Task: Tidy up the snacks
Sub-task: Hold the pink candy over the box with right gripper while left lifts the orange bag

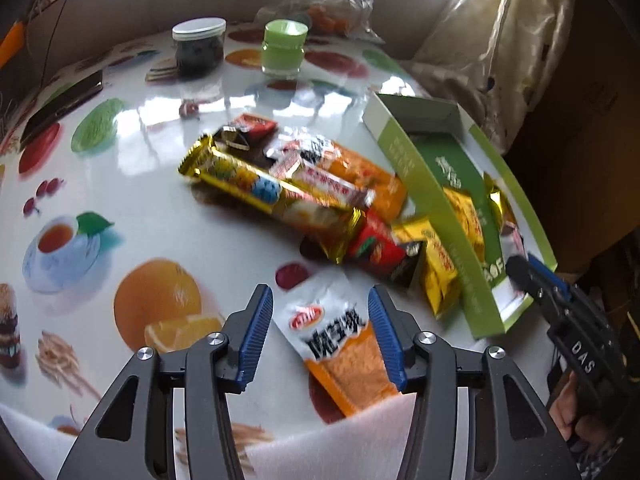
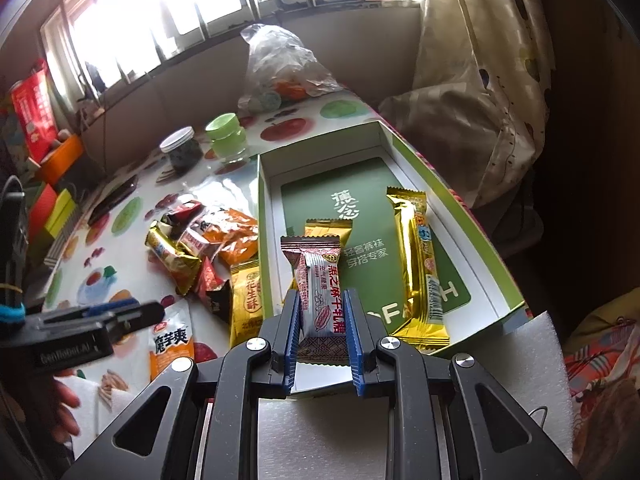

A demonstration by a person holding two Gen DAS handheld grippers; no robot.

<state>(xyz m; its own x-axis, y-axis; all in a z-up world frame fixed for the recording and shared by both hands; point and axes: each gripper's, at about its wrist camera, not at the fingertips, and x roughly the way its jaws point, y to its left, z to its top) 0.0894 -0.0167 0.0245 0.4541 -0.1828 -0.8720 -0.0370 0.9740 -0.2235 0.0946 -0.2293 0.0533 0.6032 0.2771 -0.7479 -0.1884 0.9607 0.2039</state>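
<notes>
The left gripper hangs with its blue-padded jaws half apart, straddling a white-and-orange foil snack pouch flat on the glossy fruit-printed tabletop; the pads do not press it. At its one o'clock lies a loose heap of gold, red and orange wrapped snacks. The right gripper is clamped on a silver-and-maroon wrapped candy bar, held upright over the near edge of the open green-and-white cardboard box. Inside the box, a long gold wrapped bar lies at the gripper's one o'clock.
</notes>
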